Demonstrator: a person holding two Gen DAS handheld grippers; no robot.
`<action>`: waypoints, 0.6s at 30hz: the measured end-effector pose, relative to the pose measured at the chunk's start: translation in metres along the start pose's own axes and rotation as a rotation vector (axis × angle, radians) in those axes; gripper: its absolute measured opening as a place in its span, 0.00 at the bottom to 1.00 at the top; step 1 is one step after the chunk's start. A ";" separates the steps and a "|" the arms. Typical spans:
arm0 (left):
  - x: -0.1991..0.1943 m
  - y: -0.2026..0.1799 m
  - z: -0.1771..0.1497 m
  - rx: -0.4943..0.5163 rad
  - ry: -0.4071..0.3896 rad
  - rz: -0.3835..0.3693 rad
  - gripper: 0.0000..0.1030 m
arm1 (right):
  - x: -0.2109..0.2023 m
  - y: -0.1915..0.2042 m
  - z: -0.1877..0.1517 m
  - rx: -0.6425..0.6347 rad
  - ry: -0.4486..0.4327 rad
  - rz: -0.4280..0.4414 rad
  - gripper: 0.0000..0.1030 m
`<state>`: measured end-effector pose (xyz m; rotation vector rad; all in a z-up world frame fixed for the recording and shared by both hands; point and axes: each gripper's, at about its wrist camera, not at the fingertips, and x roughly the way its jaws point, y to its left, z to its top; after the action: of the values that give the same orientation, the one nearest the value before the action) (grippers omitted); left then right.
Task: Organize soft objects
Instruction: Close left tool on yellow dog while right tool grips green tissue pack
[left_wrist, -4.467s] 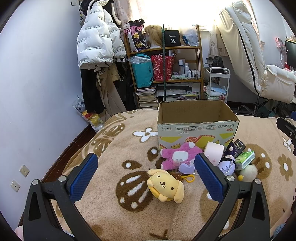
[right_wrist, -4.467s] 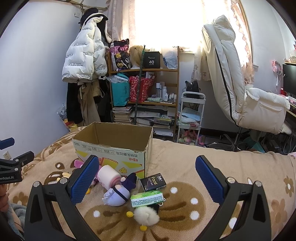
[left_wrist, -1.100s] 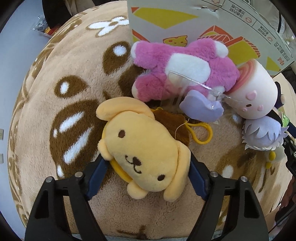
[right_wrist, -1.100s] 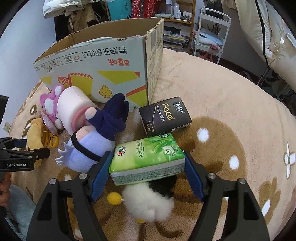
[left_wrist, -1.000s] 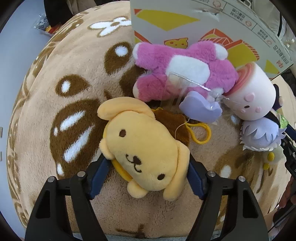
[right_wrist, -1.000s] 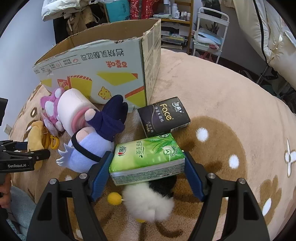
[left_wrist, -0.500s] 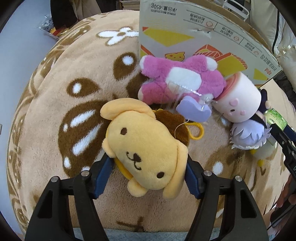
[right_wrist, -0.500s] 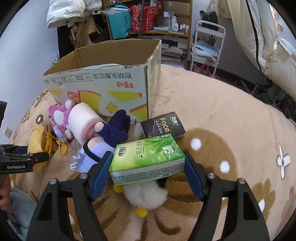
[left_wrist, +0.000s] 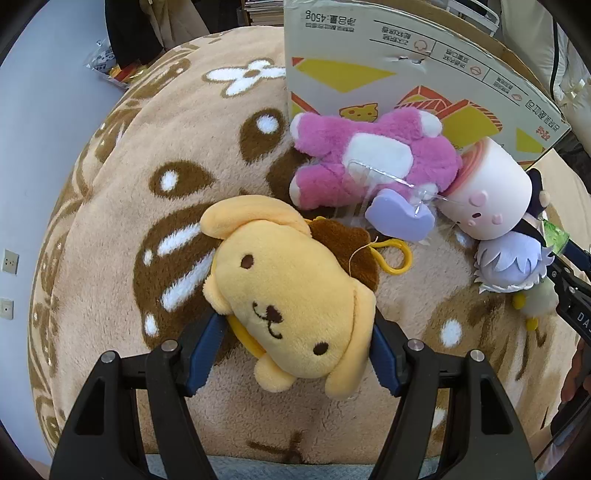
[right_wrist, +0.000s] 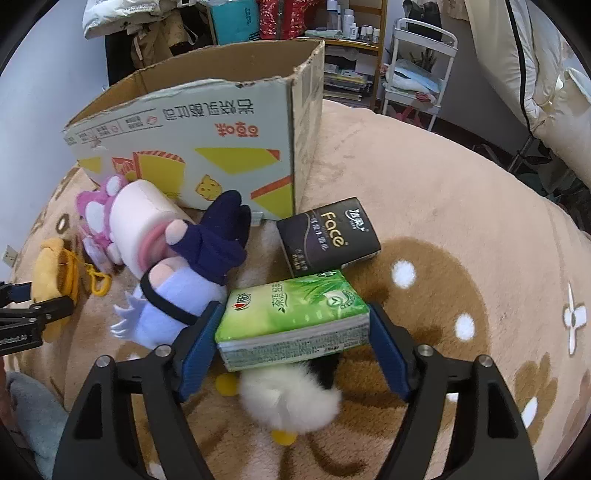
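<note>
Both toys came up off the blanket (left_wrist: 122, 177). My left claw (left_wrist: 291, 350) squeezes the yellow dog (left_wrist: 288, 306); my right claw (right_wrist: 295, 332), just loosening, grips the green tissue pack (right_wrist: 295, 317). Nothing shows inside the box (right_wrist: 192, 133) yet, top middle; other toys wait.

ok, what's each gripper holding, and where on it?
Left gripper is clamped on the yellow dog plush, across the sides of its head. Right gripper is clamped on the green tissue pack, across its short ends.
</note>
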<state>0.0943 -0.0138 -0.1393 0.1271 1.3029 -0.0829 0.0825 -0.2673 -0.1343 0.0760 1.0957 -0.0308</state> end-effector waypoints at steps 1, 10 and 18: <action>0.001 0.000 0.001 0.001 0.000 0.001 0.68 | 0.002 0.000 0.000 0.000 0.004 -0.007 0.82; 0.009 0.003 0.008 -0.004 0.008 -0.005 0.68 | 0.007 0.003 0.002 -0.053 -0.007 -0.073 0.91; 0.008 0.002 0.011 0.002 -0.020 0.015 0.68 | -0.001 0.002 0.003 -0.032 -0.045 -0.001 0.76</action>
<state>0.1070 -0.0132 -0.1443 0.1372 1.2820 -0.0728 0.0846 -0.2651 -0.1320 0.0463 1.0514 -0.0157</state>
